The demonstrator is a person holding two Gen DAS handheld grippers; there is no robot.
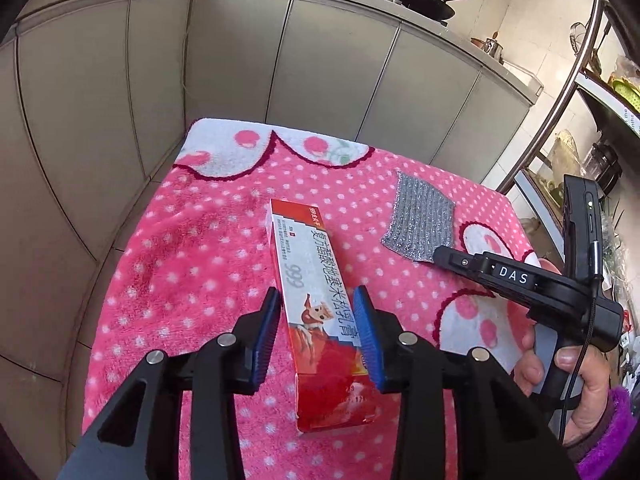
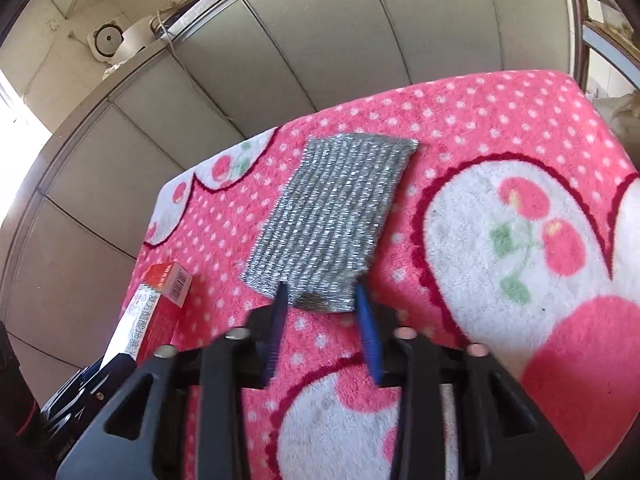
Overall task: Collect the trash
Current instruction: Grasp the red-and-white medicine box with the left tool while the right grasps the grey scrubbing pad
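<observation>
A long red and white ointment box (image 1: 316, 280) lies lengthwise between the blue pads of my left gripper (image 1: 318, 312). Both pads touch its sides, so the gripper is shut on it. A silver glittery scouring cloth (image 2: 332, 208) lies flat on the pink dotted towel (image 2: 500, 128), to the right of the box (image 2: 160, 304). My right gripper (image 2: 322, 304) straddles the cloth's near edge with its jaws still apart and blurred. In the left wrist view the right gripper (image 1: 438, 256) rests its tip at the near corner of the cloth (image 1: 420, 216).
The towel (image 1: 180, 280) covers a small table. Grey cabinet doors (image 1: 240, 72) stand close behind it, with woks (image 1: 424, 0) on the counter above. A metal rack (image 1: 568, 92) of kitchenware stands at the right. A hand in a purple sleeve (image 1: 588, 400) holds the right gripper.
</observation>
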